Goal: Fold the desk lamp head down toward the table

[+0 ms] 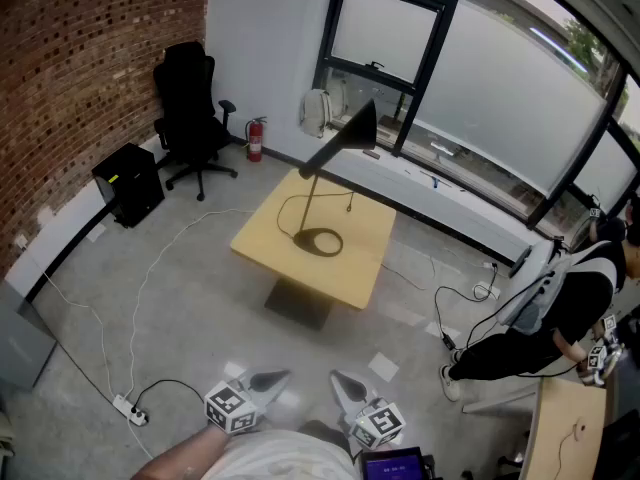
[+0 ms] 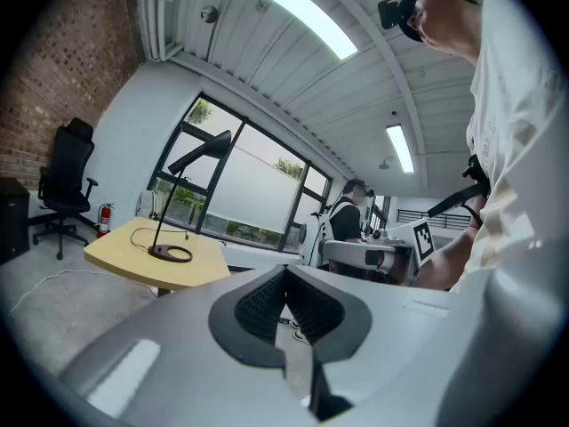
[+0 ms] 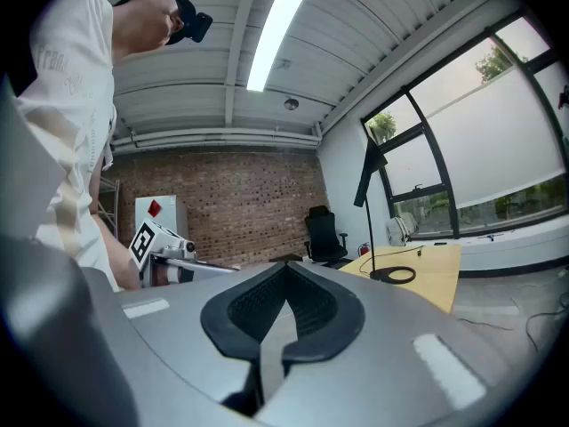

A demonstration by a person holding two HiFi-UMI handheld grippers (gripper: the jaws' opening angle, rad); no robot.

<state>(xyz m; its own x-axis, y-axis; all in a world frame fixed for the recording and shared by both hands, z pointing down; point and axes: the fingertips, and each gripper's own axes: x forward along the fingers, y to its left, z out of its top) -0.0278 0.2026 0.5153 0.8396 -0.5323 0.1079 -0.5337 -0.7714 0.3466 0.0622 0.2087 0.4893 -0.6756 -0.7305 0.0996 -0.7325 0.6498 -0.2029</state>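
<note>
From my head, the lamp stands on the yellow table well ahead, its stem upright and its long head slanting up toward the window. Left gripper view: my left gripper has its jaws pressed together, empty. Right gripper view: my right gripper is likewise closed on nothing.

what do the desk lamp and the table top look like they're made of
desk lamp: probably painted metal, matte black. The stem is very thin and the head shows no shine.
table top: pale yellow wood look, smooth and even, likely laminate or veneer. No grain can be made out.
</note>
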